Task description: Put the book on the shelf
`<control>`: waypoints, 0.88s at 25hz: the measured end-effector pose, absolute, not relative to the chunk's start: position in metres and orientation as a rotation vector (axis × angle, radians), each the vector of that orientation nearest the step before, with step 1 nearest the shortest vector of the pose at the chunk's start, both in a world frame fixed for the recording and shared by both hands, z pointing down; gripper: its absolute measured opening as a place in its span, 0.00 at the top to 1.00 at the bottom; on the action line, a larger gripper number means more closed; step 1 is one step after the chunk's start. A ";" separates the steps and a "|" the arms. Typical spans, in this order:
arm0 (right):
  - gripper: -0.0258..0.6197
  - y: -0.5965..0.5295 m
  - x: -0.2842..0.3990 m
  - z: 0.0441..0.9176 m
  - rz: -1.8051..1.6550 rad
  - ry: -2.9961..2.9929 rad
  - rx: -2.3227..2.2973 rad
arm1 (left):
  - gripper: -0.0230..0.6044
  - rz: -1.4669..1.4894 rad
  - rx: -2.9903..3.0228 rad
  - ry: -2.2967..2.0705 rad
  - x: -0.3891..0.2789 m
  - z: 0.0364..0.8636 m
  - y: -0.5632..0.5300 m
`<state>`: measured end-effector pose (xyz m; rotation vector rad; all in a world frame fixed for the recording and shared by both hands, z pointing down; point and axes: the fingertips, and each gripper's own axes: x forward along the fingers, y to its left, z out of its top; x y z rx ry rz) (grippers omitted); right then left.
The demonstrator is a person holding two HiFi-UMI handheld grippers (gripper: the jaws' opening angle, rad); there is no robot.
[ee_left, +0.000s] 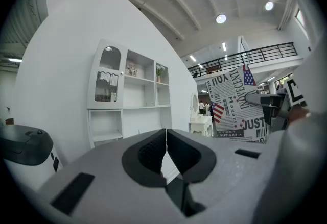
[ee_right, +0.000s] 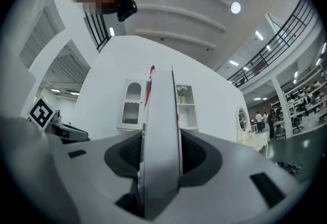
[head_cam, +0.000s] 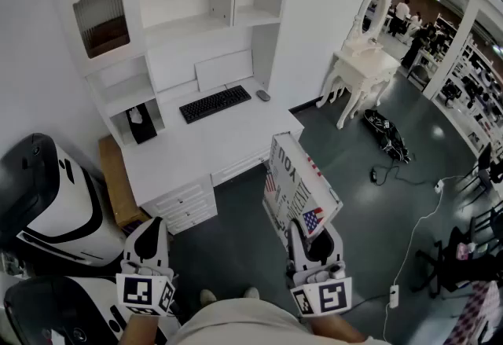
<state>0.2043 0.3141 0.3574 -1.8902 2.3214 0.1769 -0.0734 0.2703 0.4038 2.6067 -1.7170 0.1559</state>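
My right claw [head_cam: 313, 235] pinches the white newsprint-covered book [head_cam: 295, 174] upright, perhaps to slot into the white wooden shelf [head_cam: 206, 23]; my left claw [head_cam: 148, 230] stays out of it, pressed together.

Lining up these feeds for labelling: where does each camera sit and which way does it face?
Head view: on the person's head, facing steeply down at the desk; shows left hand-held gripper, right hand-held gripper and shoes.
Left gripper view: on that hand-held gripper, facing level past its shut jaws to the shelf unit.
Right gripper view: on that hand-held gripper, tilted slightly up, jaws clamped on the book.
Shared: both gripper views see the shelf unit.
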 end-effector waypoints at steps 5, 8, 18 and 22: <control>0.70 0.314 0.206 0.358 0.175 2.327 -1.885 | 0.95 0.155 2.606 -1.722 -0.072 0.403 0.271; 0.70 0.316 0.208 0.360 0.171 2.331 -1.887 | 0.95 0.161 2.603 -1.723 -0.070 0.403 0.273; 0.70 0.318 0.216 0.362 0.157 2.307 -1.872 | 0.95 0.177 2.603 -1.722 -0.064 0.407 0.274; 0.70 0.320 0.226 0.364 0.171 2.303 -1.859 | 0.95 0.172 2.611 -1.728 -0.052 0.409 0.273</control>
